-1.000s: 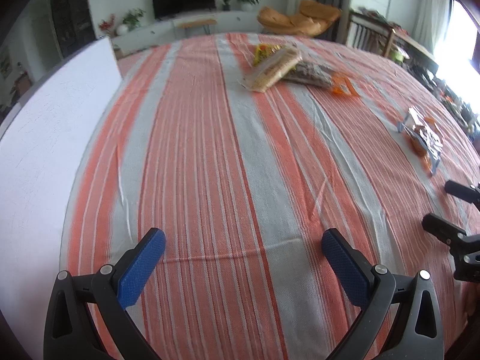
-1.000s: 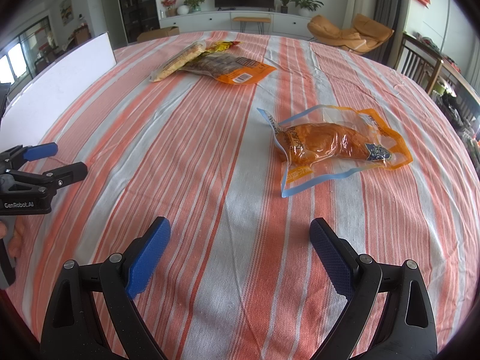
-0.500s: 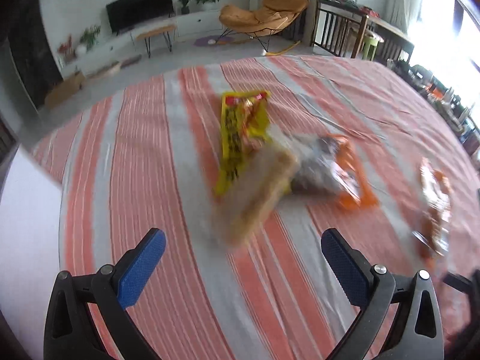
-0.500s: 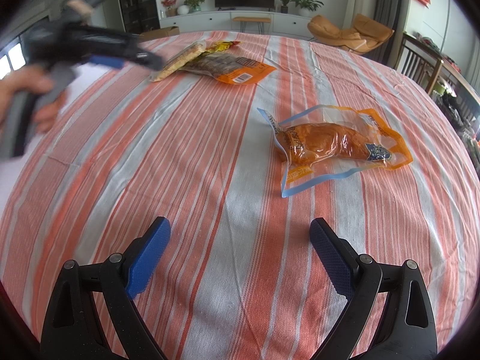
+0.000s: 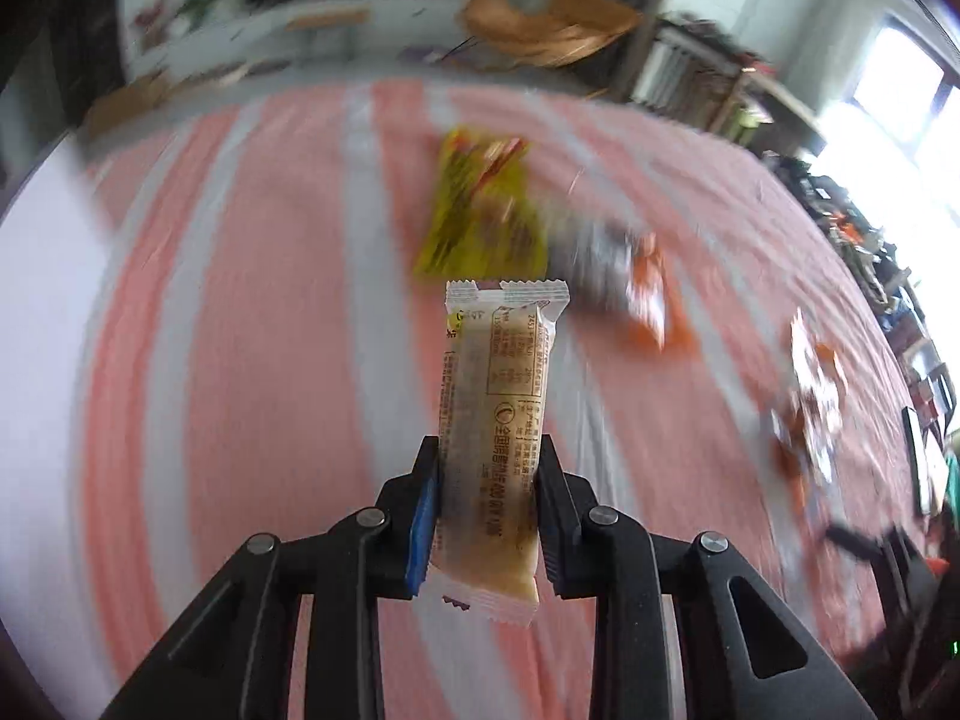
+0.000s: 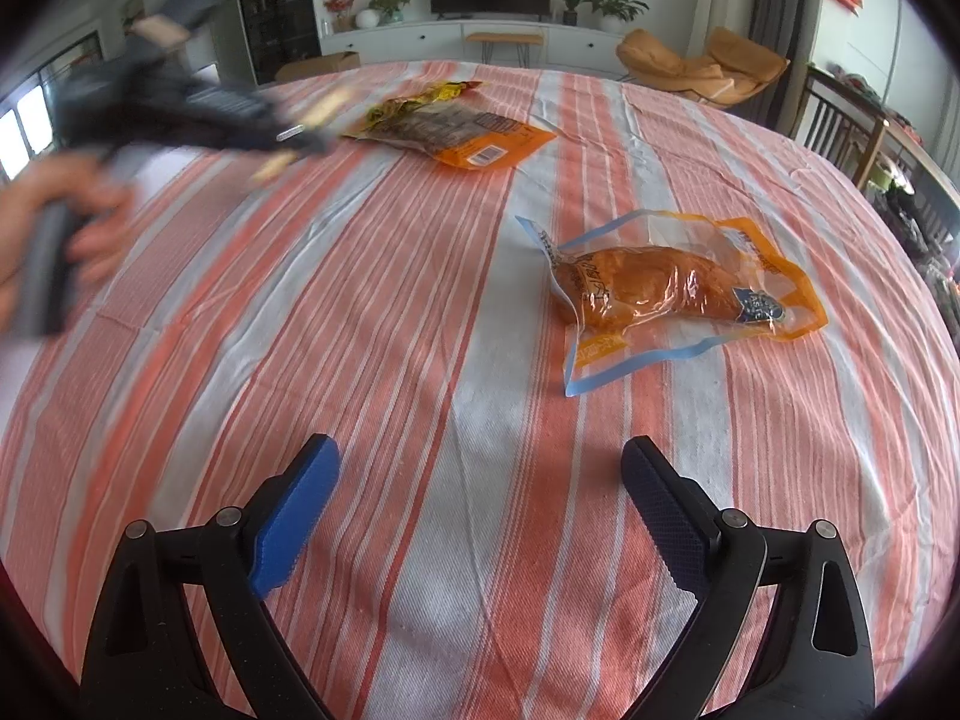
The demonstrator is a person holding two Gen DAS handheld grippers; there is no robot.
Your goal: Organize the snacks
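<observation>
Gripping a single pale snack bar (image 5: pixel 493 432) near its lower end, the left gripper (image 5: pixel 486 501) is seen with its fingers (image 5: pixel 423 510) closed flat against the wrapper's two long sides, so that the bar stands up along the line of the fingers, clear of the striped worktop (image 5: pixel 252 360). The hold is judged to be taken low and across the narrow width because the flat packet is easiest pinched there and can then be carried without folding. The view is blurred, so the bar appears to be in transit above the cloth.

The right gripper (image 6: pixel 474 516) is held over bare cloth with its fingers (image 6: pixel 294 516) spread wide and nothing between them; it is judged to be kept waiting near the clear pouch (image 6: pixel 672 288), which lies just beyond it.

Four snacks are counted: the one bar in the grip, one yellow packet (image 5: pixel 480 210), one orange-edged bag (image 6: pixel 462 132) partly lying over that packet, and one clear pouch lying apart. Two grippers are counted, and one hand (image 6: pixel 54 240) is visible on the left handle. No container for the snacks is shown.
</observation>
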